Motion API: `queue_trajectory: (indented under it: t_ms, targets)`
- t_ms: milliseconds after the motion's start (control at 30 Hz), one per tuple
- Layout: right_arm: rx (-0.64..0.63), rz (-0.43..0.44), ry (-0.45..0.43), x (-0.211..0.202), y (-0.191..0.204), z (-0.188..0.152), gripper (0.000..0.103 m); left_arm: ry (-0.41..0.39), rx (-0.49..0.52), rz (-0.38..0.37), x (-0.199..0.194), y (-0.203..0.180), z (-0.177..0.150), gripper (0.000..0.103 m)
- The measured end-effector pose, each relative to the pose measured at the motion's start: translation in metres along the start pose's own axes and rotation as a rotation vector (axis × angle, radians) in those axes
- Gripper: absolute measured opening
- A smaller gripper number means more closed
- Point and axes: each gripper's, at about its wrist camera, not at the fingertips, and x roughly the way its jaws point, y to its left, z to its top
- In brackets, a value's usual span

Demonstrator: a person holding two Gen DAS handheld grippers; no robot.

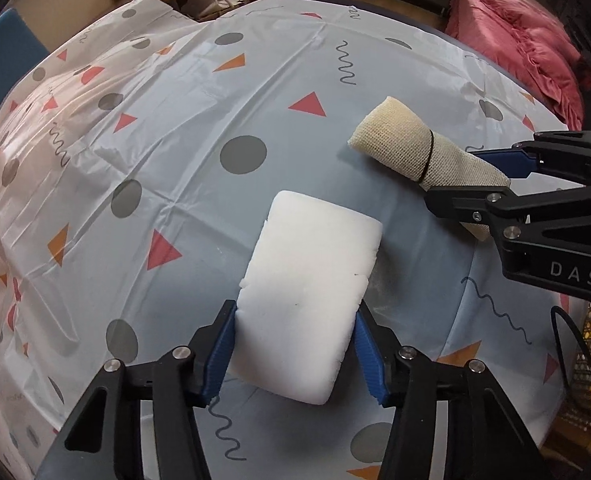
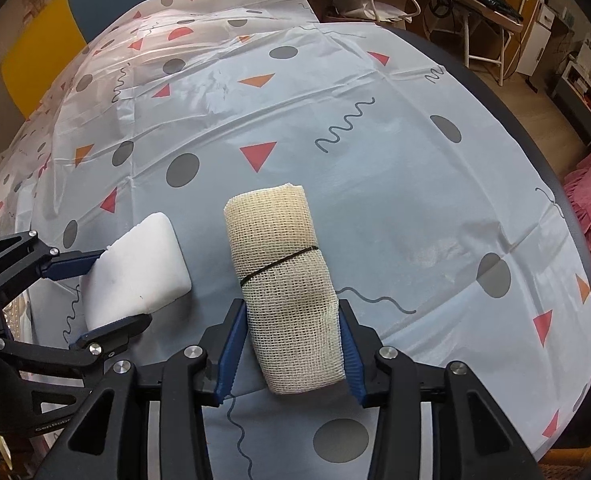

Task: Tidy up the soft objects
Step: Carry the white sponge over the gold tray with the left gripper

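Note:
A white foam sponge block (image 1: 311, 292) lies between the blue pads of my left gripper (image 1: 295, 320), which is shut on its near end. It also shows in the right wrist view (image 2: 135, 272), with the left gripper (image 2: 107, 292) around it. A beige mesh cloth roll (image 2: 287, 280) bound with a black elastic band sits between the pads of my right gripper (image 2: 293, 324), which is shut on it. The roll (image 1: 415, 148) and the right gripper (image 1: 467, 180) appear at the right of the left wrist view. Both objects rest on or just above the table.
The table carries a pale blue plastic cloth (image 2: 375, 184) with triangles, dots and squiggles, creased and bunched at the far left. A pink fabric heap (image 1: 515, 44) lies beyond the right edge. A blue and yellow chair (image 2: 55, 32) stands at the far left.

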Motion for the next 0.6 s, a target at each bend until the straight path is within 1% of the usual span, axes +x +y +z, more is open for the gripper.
queue_trajectory:
  t_ms: [67, 100, 200, 267, 367, 467, 533, 600]
  targets:
    - [-0.001, 0.006, -0.013, -0.001, 0.0, 0.001, 0.043, -0.023, -0.059, 0.006, -0.009, 0.003, -0.007, 0.056]
    - [-0.005, 0.014, -0.019, -0.002, 0.001, 0.001, 0.043, -0.041, -0.107, 0.005, -0.016, 0.007, -0.01, 0.056]
    - [-0.048, 0.039, -0.022, -0.002, 0.01, 0.0, 0.043, -0.093, -0.196, 0.05, -0.039, 0.009, -0.019, 0.057]
    - [-0.088, 0.021, -0.015, 0.002, 0.019, -0.002, 0.043, -0.11, -0.247, 0.09, -0.051, 0.012, -0.023, 0.057]
    - [-0.132, -0.012, -0.015, 0.004, 0.025, -0.005, 0.044, -0.14, -0.358, 0.115, -0.07, 0.021, -0.026, 0.057]
    - [-0.14, -0.017, -0.018, 0.004, 0.026, -0.006, 0.044, -0.187, -0.476, 0.137, -0.096, 0.047, -0.029, 0.057]
    - [-0.147, -0.024, -0.021, 0.005, 0.027, -0.006, 0.044, -0.228, -0.544, 0.167, -0.118, 0.067, -0.033, 0.057]
    - [-0.17, -0.043, -0.027, 0.006, 0.031, -0.007, 0.044, -0.262, -0.604, 0.194, -0.142, 0.086, -0.044, 0.057]
